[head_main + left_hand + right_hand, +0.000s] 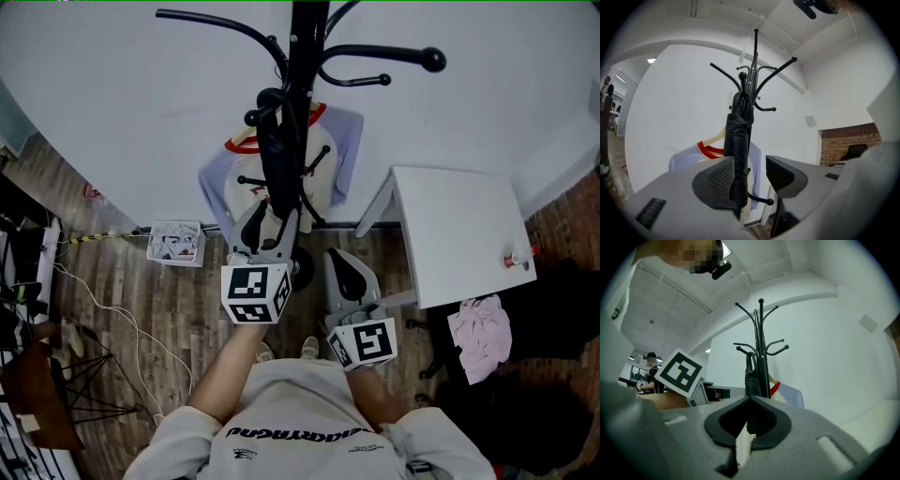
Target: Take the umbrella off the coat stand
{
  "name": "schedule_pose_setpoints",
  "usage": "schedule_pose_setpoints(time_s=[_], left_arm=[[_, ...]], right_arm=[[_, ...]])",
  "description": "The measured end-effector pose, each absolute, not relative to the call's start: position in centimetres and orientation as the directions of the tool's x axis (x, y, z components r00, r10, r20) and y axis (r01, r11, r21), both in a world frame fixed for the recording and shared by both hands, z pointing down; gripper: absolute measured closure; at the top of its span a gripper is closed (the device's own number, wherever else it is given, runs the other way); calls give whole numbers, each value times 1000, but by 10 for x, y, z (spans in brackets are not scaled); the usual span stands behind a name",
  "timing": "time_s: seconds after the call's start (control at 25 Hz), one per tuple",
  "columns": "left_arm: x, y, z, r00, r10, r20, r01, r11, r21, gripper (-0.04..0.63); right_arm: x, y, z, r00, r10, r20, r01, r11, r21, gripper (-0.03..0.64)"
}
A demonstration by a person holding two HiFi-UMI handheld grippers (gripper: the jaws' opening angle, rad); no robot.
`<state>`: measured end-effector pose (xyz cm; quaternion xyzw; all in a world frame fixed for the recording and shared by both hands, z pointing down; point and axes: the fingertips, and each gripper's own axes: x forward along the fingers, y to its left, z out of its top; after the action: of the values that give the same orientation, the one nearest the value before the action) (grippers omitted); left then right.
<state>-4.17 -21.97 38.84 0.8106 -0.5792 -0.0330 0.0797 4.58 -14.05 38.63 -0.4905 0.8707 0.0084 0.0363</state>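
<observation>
One coat stand (307, 37), one umbrella (737, 140) — left gripper (750, 176) jaws apart round it, right gripper (750, 399) closed, empty.

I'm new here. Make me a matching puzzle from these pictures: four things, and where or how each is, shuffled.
1. black folded umbrella
2. small white basket
3. left gripper
4. right gripper

A. fingers shut, nothing between them
B. on the wooden floor
C. hanging on the black coat stand
D. fingers apart, umbrella between them

Pairs: 1-C, 2-B, 3-D, 4-A
</observation>
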Motion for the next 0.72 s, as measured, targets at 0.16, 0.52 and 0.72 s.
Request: schedule_pose_setpoints(time_s=[0.16, 0.52, 0.72], left_arm=[[-43, -235, 389, 325, -944, 45, -935, -314, 165, 340], [-44, -271, 394, 332, -940, 82, -936, -318, 152, 273], [-46, -289, 397, 330, -939, 95, -938, -315, 142, 254]], right_arm=[[48, -143, 389, -510, -858, -68, -859, 512, -19, 618], [50, -146, 394, -503, -862, -57, -863, 505, -21, 618], [52, -146, 395, -499, -865, -50, -865, 501, -27, 618]])
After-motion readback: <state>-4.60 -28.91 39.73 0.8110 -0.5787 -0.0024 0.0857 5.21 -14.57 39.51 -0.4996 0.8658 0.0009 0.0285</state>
